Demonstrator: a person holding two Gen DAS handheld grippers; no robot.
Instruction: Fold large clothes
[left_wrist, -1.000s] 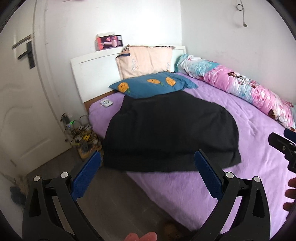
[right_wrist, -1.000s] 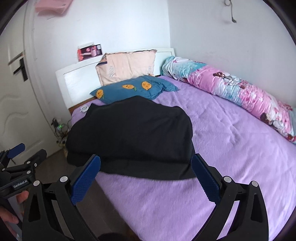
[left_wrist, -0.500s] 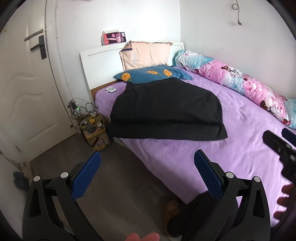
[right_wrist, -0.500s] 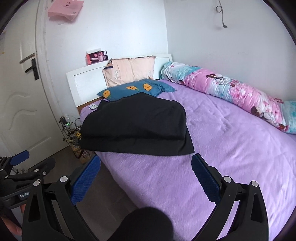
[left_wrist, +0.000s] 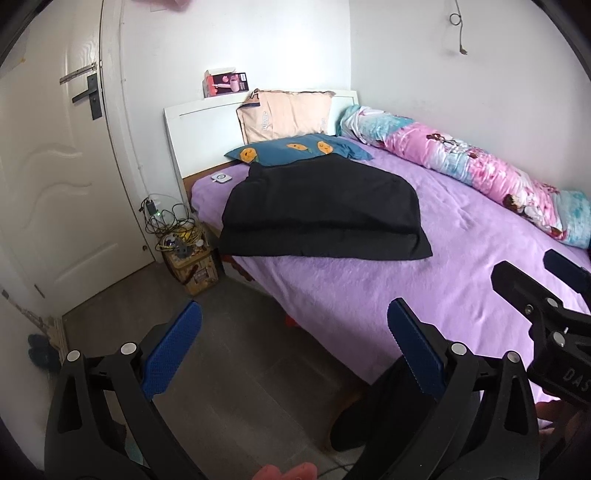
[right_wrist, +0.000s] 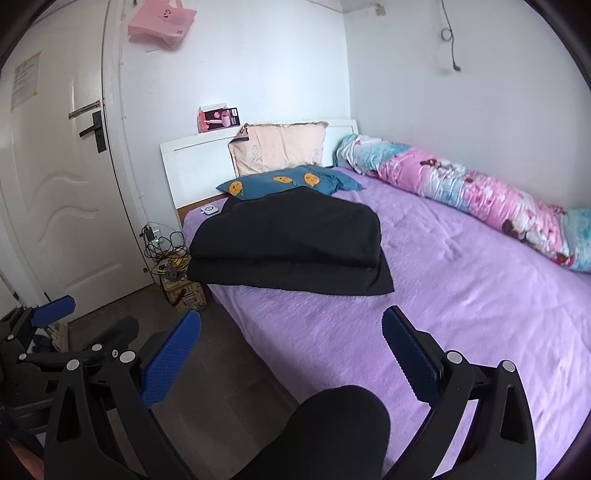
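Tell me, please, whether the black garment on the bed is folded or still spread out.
Folded. The black garment lies doubled on the purple bedspread, an upper layer's rounded fold edge resting over a flat lower layer that juts out nearest the camera.

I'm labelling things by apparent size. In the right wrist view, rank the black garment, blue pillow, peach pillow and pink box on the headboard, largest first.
1. black garment
2. blue pillow and peach pillow: they look alike, so unranked; the garment hides part of the blue one
3. pink box
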